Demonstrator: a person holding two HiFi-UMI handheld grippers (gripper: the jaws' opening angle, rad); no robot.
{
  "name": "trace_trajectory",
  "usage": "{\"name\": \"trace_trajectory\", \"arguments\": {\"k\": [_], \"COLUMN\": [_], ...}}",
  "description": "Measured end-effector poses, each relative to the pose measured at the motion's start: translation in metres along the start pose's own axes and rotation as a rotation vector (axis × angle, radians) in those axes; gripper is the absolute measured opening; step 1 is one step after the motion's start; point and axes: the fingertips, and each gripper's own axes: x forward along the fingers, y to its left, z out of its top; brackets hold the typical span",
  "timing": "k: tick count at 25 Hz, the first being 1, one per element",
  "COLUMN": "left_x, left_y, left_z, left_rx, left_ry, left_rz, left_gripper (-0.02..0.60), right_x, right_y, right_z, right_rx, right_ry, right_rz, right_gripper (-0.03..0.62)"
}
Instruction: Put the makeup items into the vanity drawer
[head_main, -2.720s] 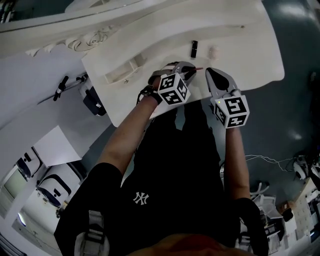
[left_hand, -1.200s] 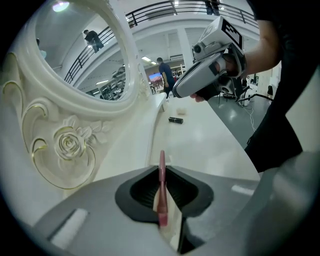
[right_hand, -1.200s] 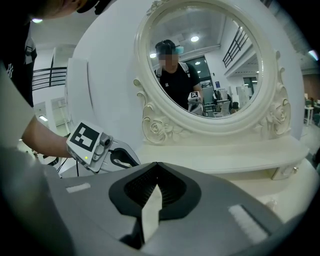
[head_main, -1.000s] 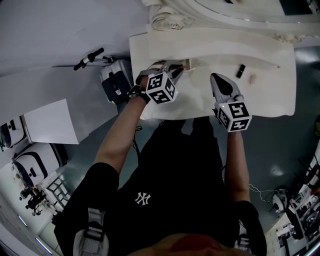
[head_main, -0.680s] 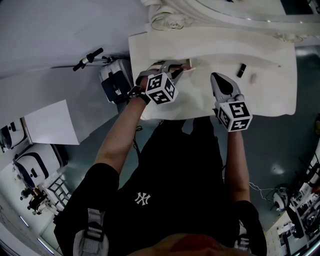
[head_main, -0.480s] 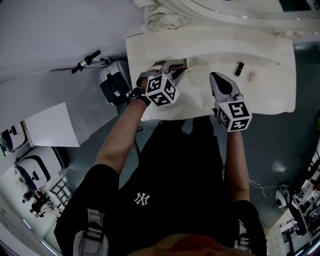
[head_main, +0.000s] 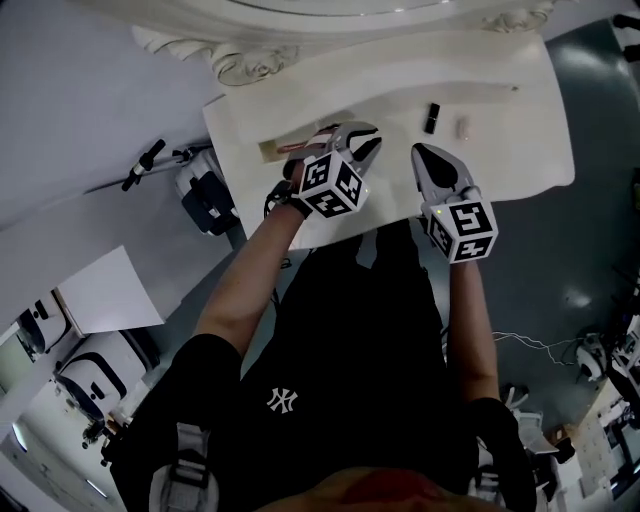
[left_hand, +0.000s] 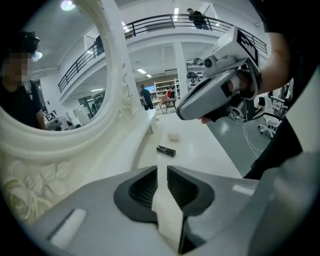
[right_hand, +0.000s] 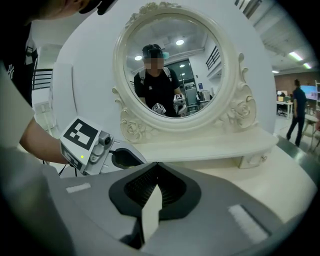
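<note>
Lipstick (head_main: 432, 117) and a small pale item (head_main: 463, 127) lie on the white counter (head_main: 520, 130), far of the right claw (head_main: 419, 152), right of the left claw (head_main: 366, 140).

Left gripper view: jaws slightly apart, nothing between them, lipstick (left_hand: 165, 150) ahead.

Right gripper view: jaws pressed together, empty, facing the mirror (right_hand: 175, 70).

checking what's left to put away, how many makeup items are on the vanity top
2. A black tube lies near the back of the vanity top, and a small pale item sits just right of it. The left gripper may hide more.
</note>
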Motion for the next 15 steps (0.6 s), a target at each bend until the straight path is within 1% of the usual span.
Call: {"name": "trace_trajectory", "arguments": {"k": [4,7,12,15], "left_x": [0.028,0.049,0.083,0.102], "left_y": [-0.007,-0.01,-0.013,-0.013], "left_z": [0.03,0.048,0.061,0.062], "left_rx": [-0.007,-0.031,-0.119,-0.19], "left_ry": [-0.016,-0.021,-0.012,0.006], "left_rz": [-0.018,-0.019,-0.001,0.026], "left_gripper": [0.063,0.063,0.063,0.083], "right_x": [-0.014,-0.022,-0.03,-0.033], "right_y": [-0.027,-0.045,-0.075,-0.09], "right_z": [-0.003,-0.004,-0.009,-0.012], "right_rx": [0.013,0.019,0.032,0.041], "right_ry": [-0.002,-0.005,-0.005,-0.002], "right_rz": [-0.019,-0.023,-0.022,-0.014], "right_gripper": [0.025,0.025,0.025,0.025]}}
